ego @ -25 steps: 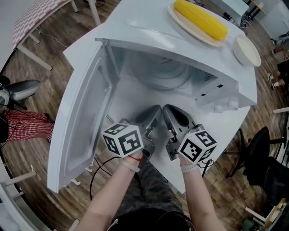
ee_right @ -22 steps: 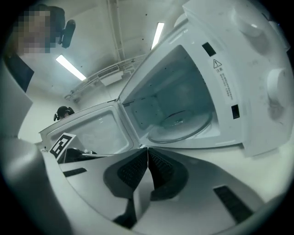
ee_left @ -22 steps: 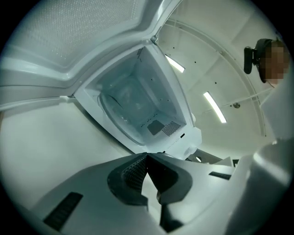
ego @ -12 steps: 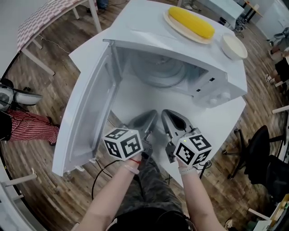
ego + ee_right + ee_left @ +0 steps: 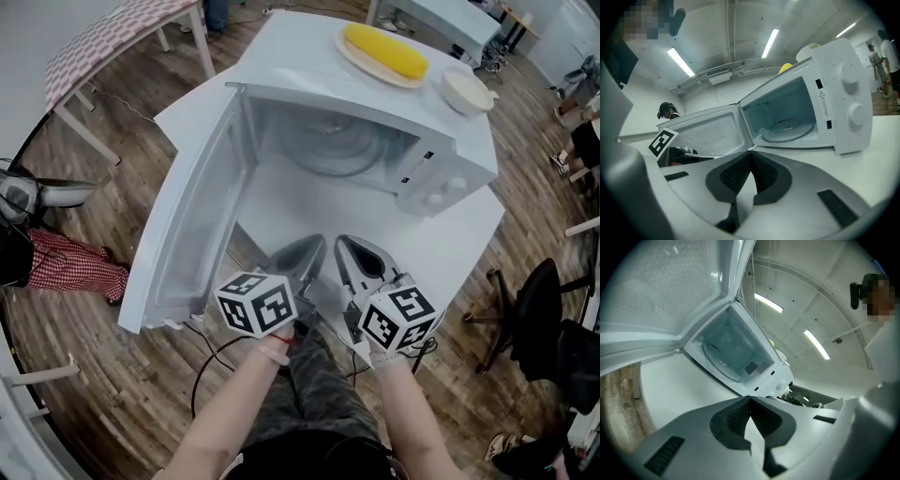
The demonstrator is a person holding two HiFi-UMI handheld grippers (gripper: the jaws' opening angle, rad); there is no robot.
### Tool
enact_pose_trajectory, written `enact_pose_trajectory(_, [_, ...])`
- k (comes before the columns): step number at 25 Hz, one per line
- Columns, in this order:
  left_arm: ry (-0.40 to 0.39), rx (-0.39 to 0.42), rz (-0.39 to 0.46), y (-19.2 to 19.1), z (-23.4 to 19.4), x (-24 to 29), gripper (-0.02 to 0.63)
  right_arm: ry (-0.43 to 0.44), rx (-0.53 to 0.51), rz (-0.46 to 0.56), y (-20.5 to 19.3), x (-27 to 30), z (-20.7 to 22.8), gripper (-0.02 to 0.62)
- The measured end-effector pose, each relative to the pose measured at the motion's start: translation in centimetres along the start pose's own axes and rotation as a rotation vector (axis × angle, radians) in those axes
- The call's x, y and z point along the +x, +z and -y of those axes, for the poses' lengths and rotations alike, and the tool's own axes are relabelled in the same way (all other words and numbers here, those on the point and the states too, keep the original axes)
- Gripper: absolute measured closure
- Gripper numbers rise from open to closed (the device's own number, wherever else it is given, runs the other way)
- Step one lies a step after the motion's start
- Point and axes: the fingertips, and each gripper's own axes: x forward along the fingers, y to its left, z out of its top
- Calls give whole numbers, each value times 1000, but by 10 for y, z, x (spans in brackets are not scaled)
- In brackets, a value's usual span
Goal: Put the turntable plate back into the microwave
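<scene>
Nearest the person, the left gripper (image 5: 317, 244) and right gripper (image 5: 341, 244) hang side by side over the front edge of the white table (image 5: 441, 244), both pointing at the microwave (image 5: 328, 80). Each gripper's own view shows its ribbed pads pressed tip to tip with nothing between them.

Beyond them the door (image 5: 187, 234) stands swung fully open to the left. The turntable plate (image 5: 333, 150) is inside the cavity, lying flat on its floor with its face up. It is a round disc, so no long axis can be told; its rim looks level.

The right gripper view looks straight into the cavity and shows the turntable plate as a flat ellipse, clear glass with a central hub. It also shows the two knobs (image 5: 848, 72) on the front panel and the marker cube (image 5: 661, 142) of the left gripper. The left gripper view is tilted and takes in the door's mesh inner face, with the turntable plate only a pale curve in the cavity.

Only the head view shows the microwave's top clearly: a corn cob (image 5: 384, 52) lies on a dish (image 5: 361, 58), long axis running left to right, with a small bowl (image 5: 466, 91) just beside it to the right.
</scene>
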Motion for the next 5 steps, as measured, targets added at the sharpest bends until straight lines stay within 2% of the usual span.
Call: enact_pose_trajectory(5, [13, 3, 14, -9, 9, -16, 594, 5, -21, -4, -6, -16, -14, 575])
